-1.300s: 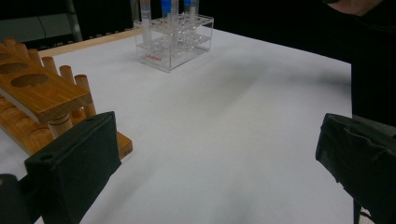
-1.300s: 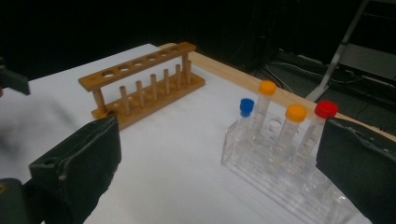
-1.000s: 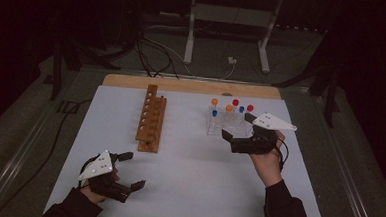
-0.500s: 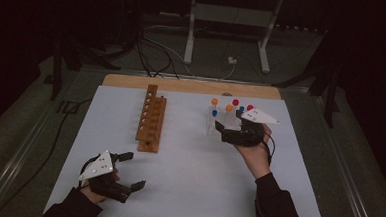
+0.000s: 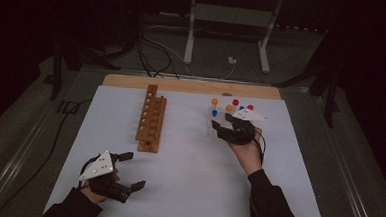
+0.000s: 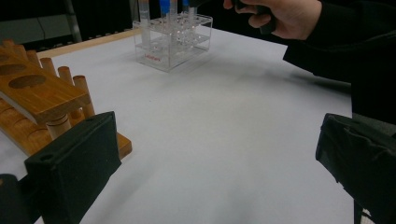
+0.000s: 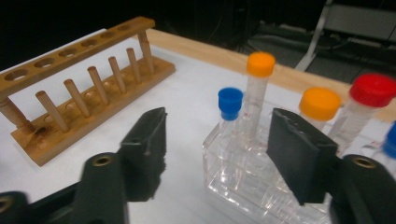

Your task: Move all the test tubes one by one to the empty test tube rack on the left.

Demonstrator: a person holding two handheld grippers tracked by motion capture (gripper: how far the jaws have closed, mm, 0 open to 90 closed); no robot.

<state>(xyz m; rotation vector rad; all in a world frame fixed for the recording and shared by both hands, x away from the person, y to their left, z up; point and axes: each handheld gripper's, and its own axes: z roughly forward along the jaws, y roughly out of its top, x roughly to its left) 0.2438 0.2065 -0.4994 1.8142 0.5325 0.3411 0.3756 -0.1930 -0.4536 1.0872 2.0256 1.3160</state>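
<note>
Step in hand: the right tongs [image 7: 217,140] are coming in on the blue-capped tube [image 7: 229,114] at the near corner of the clear rack [image 7: 243,184], most likely to lift it out and carry it to the wooden rack [image 5: 150,119].
Where the tube is: upright in the clear rack on the right half of the bench [image 5: 187,183], with an orange-capped tube [image 7: 258,88] just behind it, and another orange-capped tube [image 7: 319,106] and a red-capped tube [image 7: 369,100] off to one side.
Right tongs: about half open, and the jaws have just been closing; the blue-capped tube stands between them, but the pads are not touching it.
Left tongs: [image 5: 127,171] wide apart with nothing between them, resting low near the front left of the bench, just in front of the wooden rack's near end.
How to grip: centre the tube between the pads before closing further, and take it on the shaft just below the cap, where the pads have a straight wall to bear on.
How to lift: pull straight up along the tube's own axis until its foot clears the clear rack.
What to watch: the neighbouring orange-capped tube is near; a pad that catches it would tilt it or drag the light rack.
Where it goes: the wooden rack's holes look free, so any of them will do.
</note>
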